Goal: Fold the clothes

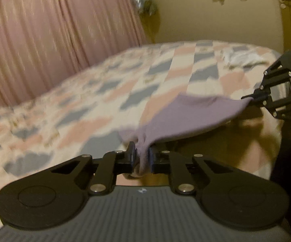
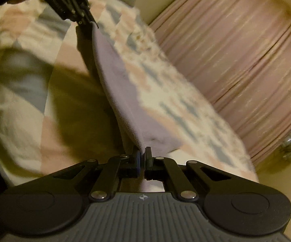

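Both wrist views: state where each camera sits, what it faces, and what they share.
Left wrist: sits behind the left tongs, facing across the patchwork bedspread toward the pink curtain; right tongs at right.
Right wrist: sits behind the right tongs, facing the bedspread and curtain; left tongs top left.
Shared: the lilac cloth stretched between both tongs.

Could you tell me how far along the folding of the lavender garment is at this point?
Early stage. Done: the lavender garment is picked up, pinched by the left gripper and the right gripper at opposite ends. In hand: it hangs stretched between them above the patchwork bedspread. Left: no fold is visible; laying it down and folding remain.
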Motion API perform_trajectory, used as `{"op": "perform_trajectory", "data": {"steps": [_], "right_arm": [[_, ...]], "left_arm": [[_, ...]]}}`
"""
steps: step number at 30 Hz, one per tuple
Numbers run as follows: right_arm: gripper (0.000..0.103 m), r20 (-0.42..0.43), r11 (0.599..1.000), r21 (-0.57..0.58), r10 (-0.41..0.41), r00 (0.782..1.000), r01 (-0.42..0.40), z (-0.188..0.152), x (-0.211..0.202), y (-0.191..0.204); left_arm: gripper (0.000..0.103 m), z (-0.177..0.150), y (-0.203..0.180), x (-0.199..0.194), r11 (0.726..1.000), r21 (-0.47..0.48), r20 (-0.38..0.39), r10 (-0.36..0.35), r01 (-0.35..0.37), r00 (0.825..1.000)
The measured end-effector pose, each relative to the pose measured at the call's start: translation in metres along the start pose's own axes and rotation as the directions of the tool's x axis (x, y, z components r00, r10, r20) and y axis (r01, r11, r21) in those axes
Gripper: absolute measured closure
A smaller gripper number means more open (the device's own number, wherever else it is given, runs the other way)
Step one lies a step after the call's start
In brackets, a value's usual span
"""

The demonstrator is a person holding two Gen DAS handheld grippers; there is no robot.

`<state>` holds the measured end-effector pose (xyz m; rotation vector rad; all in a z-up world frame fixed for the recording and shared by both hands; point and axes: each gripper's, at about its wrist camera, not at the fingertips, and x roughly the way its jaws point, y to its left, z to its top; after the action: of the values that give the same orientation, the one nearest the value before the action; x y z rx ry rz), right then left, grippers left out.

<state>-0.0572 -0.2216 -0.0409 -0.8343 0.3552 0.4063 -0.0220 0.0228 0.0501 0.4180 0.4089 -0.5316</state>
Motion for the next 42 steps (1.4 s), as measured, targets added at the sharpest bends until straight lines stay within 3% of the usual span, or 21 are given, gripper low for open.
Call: {"op": "perform_trajectory", "data": {"steps": [7,10,13,15,20,21,22,25,28,30,31,34,38,42], "right_arm": [[0.103,0.119,0.993,0.041,-0.115,0.986,0.111,0.033,-0.077,-0.05],[0.103,0.151,0.99,0.03,-0.14,0.979,0.137,0.047,-0.084,-0.07],[0.103,0.16,0.99,0.036,-0.144,0.977,0.14,0.058,-0.076,-0.094],[0.103,0.142,0.991,0.048,-0.13,0.981,0.124,0.06,-0.051,-0.109],[0.103,-0.001,0.997,0.07,-0.035,0.999,0.035,0.031,0.074,-0.122],[0.097,-0.03,0.997,0.075,-0.016,0.999,0.018,0.026,0.1,-0.124],[0.084,-0.059,0.997,0.082,0.004,0.998,0.001,0.02,0.125,-0.127],[0.076,-0.109,0.992,0.124,0.034,0.993,-0.02,0.002,0.169,-0.125],[0.073,-0.104,0.98,0.196,0.043,0.994,-0.021,-0.01,0.179,-0.126],[0.073,-0.11,0.976,0.217,0.046,0.993,-0.022,-0.017,0.163,-0.121],[0.073,-0.113,0.974,0.227,0.048,0.992,-0.022,-0.021,0.154,-0.119],[0.072,-0.121,0.966,0.257,0.055,0.991,-0.022,-0.032,0.129,-0.111],[0.069,-0.132,0.955,0.296,0.063,0.989,-0.022,-0.046,0.094,-0.101],[0.069,-0.142,0.942,0.335,0.072,0.987,-0.021,-0.061,0.06,-0.091]], "left_arm": [[0.092,0.062,0.002,-0.071,0.998,0.05,0.112,0.033,-0.039,0.993],[0.091,0.086,0.01,-0.073,0.996,0.066,0.114,0.059,-0.067,0.992],[0.088,0.1,0.022,-0.052,0.995,0.064,0.078,0.067,-0.072,0.995],[0.088,0.099,0.034,-0.016,0.996,0.042,0.031,0.072,-0.074,0.997],[0.088,0.067,0.061,0.11,0.997,-0.054,-0.137,0.044,-0.052,0.99],[0.088,0.057,0.063,0.133,0.996,-0.073,-0.173,0.038,-0.051,0.984],[0.088,0.049,0.063,0.147,0.995,-0.089,-0.192,0.024,-0.042,0.981],[0.088,0.03,0.058,0.168,0.993,-0.117,-0.201,-0.03,0.006,0.979],[0.085,0.014,0.038,0.158,0.996,-0.054,-0.179,-0.083,0.074,0.98],[0.082,0.007,0.022,0.141,0.991,-0.013,-0.155,-0.133,0.133,0.979],[0.076,0.003,0.015,0.13,0.987,0.004,-0.143,-0.158,0.161,0.977],[0.068,-0.003,-0.012,0.093,0.962,0.05,-0.108,-0.262,0.268,0.959],[0.061,-0.02,-0.066,0.045,0.893,0.179,-0.114,-0.398,0.413,0.91],[0.063,-0.047,-0.128,0.031,0.808,0.372,-0.204,-0.409,0.457,0.889]]}}
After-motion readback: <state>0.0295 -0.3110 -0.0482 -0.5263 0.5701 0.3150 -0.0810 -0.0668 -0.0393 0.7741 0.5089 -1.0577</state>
